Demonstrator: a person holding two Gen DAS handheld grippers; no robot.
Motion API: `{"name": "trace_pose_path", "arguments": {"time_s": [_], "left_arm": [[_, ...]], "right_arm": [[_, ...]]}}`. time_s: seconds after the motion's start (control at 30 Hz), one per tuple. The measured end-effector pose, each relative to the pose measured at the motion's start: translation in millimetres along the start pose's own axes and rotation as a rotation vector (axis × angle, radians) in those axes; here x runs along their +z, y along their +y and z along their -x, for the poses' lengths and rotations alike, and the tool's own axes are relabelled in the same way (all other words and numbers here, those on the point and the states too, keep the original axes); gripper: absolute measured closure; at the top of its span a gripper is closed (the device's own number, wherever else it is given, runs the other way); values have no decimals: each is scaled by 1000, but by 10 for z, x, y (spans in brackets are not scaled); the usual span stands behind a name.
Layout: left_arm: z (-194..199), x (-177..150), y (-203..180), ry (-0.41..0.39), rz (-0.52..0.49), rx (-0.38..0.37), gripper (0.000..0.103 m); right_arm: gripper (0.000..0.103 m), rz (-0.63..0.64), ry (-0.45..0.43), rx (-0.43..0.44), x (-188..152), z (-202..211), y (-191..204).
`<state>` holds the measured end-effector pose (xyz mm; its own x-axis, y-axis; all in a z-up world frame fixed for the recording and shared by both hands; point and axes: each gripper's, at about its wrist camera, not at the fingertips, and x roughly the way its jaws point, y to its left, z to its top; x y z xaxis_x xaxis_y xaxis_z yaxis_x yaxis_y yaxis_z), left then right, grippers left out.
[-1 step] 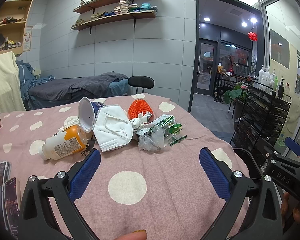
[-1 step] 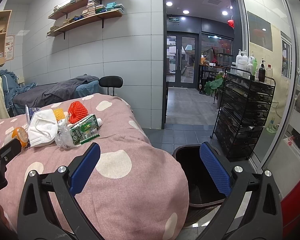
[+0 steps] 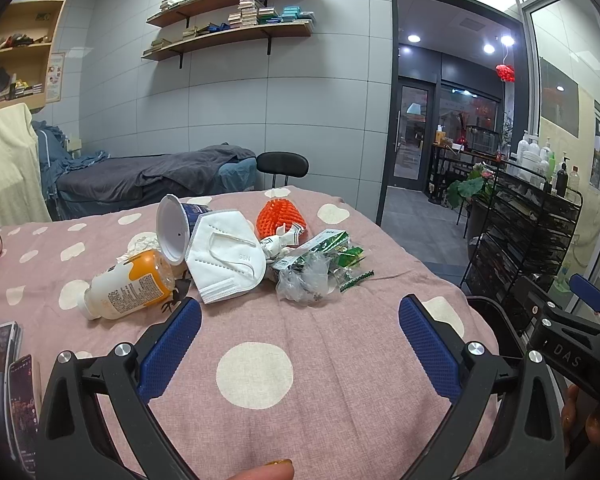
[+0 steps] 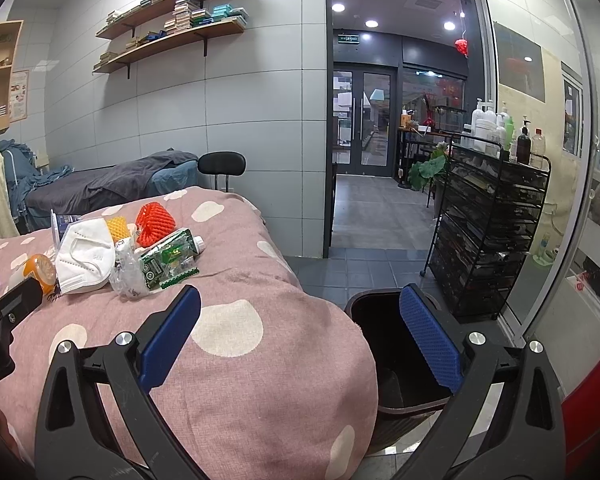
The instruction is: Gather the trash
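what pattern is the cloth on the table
Dusty pink with large cream-white spots; the tablecloth shows best in the left wrist view.

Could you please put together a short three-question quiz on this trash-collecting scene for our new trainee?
1. True or false: the left gripper is shut on the white face mask.
2. Which item lies on its side nearest the left gripper's left finger? A) the orange-capped bottle B) the orange net sleeve C) the green wrapper
3. Fill in: beside the table's right edge, behind the right gripper, stands a dark ____.

Key
1. False; both grippers are open and hold nothing.
2. A
3. Bin
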<state>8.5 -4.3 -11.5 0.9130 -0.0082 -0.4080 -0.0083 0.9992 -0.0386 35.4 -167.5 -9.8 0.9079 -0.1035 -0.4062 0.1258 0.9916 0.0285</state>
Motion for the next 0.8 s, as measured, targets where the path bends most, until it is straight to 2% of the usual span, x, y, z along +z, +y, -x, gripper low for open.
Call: {"name": "trace_pose_path", "arguments": {"time_s": [0.8], "left_arm": [[14, -11, -16, 2, -1, -3, 6]], "right_arm": [[5, -11, 5, -2, -32, -21, -49]]}}
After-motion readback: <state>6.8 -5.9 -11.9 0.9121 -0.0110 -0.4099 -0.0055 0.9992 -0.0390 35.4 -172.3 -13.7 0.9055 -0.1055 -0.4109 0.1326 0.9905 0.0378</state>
